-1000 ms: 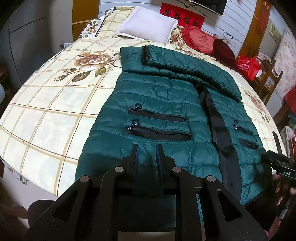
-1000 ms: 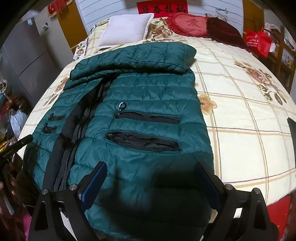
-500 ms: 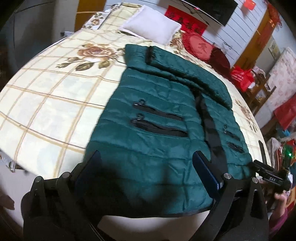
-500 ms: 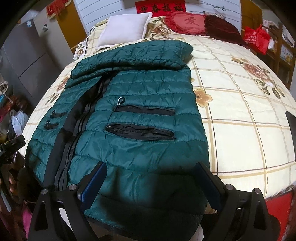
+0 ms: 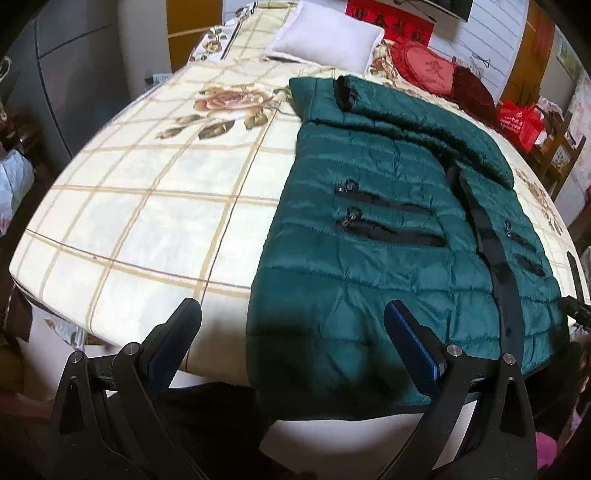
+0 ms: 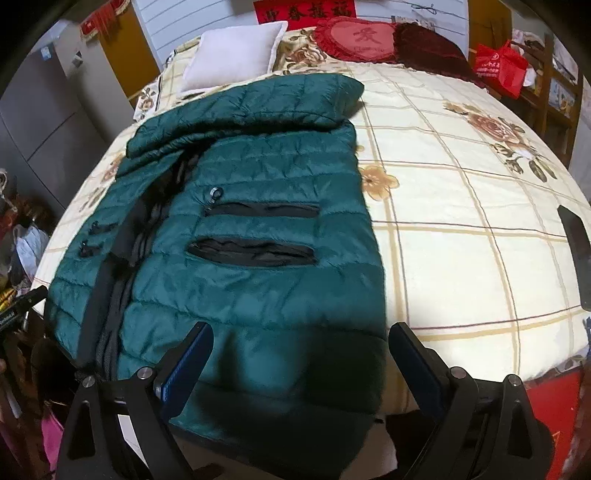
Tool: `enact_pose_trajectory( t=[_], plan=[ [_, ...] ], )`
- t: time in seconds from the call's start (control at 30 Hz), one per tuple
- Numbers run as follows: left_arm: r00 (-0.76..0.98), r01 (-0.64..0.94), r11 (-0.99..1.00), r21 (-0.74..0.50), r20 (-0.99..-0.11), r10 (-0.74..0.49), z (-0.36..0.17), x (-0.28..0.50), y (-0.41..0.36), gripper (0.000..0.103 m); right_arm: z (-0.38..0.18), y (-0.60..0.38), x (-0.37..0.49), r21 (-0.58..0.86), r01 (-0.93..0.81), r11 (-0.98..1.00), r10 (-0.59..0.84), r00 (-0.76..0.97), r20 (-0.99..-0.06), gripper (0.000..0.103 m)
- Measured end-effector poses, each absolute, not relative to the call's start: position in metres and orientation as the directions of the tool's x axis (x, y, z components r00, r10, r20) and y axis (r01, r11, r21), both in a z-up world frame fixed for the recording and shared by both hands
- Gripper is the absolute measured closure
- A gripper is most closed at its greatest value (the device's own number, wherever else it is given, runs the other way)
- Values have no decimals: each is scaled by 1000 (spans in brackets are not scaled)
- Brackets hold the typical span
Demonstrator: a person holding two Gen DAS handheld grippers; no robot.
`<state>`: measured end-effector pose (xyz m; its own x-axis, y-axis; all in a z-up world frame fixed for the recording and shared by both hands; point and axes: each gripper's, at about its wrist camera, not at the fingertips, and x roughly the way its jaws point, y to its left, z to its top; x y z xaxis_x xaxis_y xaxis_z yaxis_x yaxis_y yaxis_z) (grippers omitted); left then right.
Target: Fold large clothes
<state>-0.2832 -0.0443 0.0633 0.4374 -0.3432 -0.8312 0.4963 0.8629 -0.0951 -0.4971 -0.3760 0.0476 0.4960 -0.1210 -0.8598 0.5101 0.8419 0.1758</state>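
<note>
Left wrist view shows the green jacket point(image 5: 388, 229) flat, sleeves folded across its top — body unfolded, both left gripper point(image 5: 291, 336) and right gripper point(image 6: 299, 354) spread, empty.

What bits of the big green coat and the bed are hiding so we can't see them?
- Green coat, bottom hem: in the right wrist view the gripper's black frame covers it.
- Second sleeve: neither view shows it; one sleeve lies folded across the top.
- Dark flat object on the bed: cut by the right wrist view's edge, too unclear to name.
- Red banner: top cut off by the frame.
</note>
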Motion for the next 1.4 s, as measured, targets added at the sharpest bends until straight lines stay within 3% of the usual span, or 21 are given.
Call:
enact_pose_trajectory(
  t=[0.3,0.67,1.1,1.4],
  plan=[
    [393,503,863,-51,-876,-281,43,-274,-50,4,31,-394,-503,212,533,819,-72,461,-884,9],
    [340,493,865,-93,-894,-290,30,-271,-53,4,16,-389,-492,271,498,824,19,454,-891,8],
    [310,481,867,-130,-900,-306,20,-265,-57,1,14,-378,-488,250,432,867,12,484,-875,8],
    [294,480,867,-133,-907,-301,20,-263,-60,1,11,-375,-482,244,385,890,29,487,-873,0]
  ],
)
